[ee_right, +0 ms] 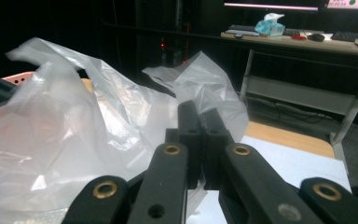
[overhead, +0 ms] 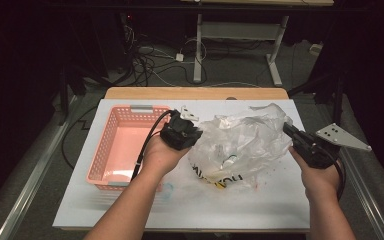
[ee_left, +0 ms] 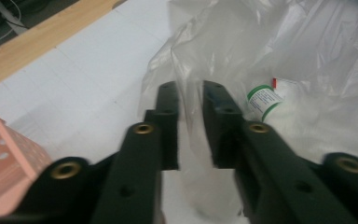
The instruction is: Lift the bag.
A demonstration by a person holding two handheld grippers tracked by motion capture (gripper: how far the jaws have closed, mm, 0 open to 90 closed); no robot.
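High view — L gripper (overhead: 192, 136) jaws apart, plastic bag (overhead: 240, 145) film between; R gripper (overhead: 289, 131) clamped on bag.

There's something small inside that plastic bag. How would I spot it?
Start at the white table and find the crumpled clear bag right of the pink basket. Inside it lies a small white bottle, which stands out by the green rings round its label.

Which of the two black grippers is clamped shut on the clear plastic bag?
The right gripper; on the left gripper, jaws stand apart around the clear plastic bag.
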